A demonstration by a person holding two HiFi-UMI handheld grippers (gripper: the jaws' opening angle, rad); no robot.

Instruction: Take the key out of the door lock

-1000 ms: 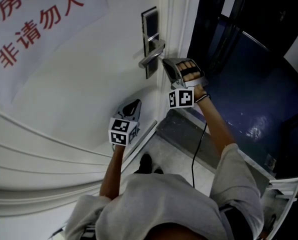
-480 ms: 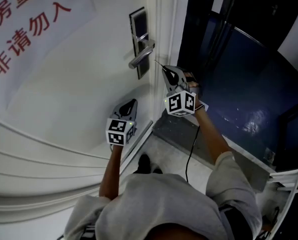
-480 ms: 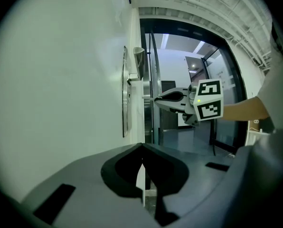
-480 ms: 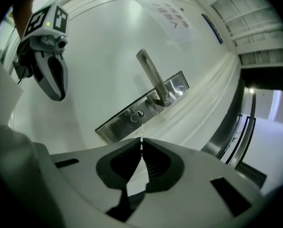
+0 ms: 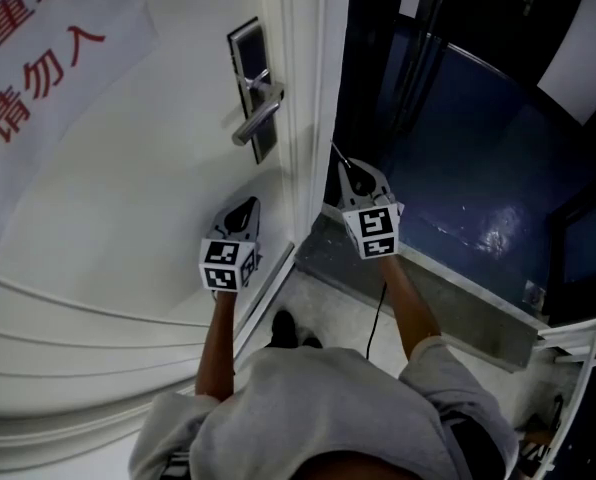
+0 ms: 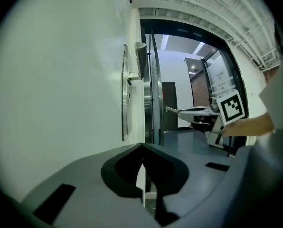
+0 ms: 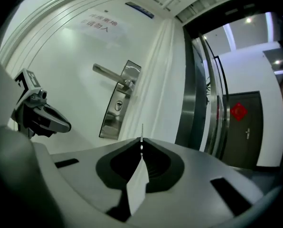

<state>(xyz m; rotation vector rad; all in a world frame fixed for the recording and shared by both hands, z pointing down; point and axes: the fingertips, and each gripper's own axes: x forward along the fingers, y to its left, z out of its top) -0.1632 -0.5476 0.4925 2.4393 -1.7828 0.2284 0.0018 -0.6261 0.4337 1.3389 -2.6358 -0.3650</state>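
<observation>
The white door carries a steel lock plate (image 5: 246,56) with a lever handle (image 5: 258,118). In the right gripper view its keyhole (image 7: 118,107) stands bare below the lever. My right gripper (image 5: 344,167) hangs off the door's edge, apart from the lock, shut on the key (image 7: 141,133), whose thin blade pokes out past the fingertips. The same blade shows as a fine line, the key (image 5: 335,153), in the head view. A white tag hangs between the jaws. My left gripper (image 5: 247,205) is shut with nothing in it, low beside the door face.
A white sign with red characters (image 5: 38,38) is stuck on the door. To the right, past the door frame (image 5: 313,88), lies a dark doorway with a glossy blue floor (image 5: 458,168) and a raised threshold (image 5: 418,268). A cable (image 5: 379,313) trails from my right gripper.
My right gripper has drawn back from the lock plate, down and to the right, with the key in it. The left gripper has hardly moved.
</observation>
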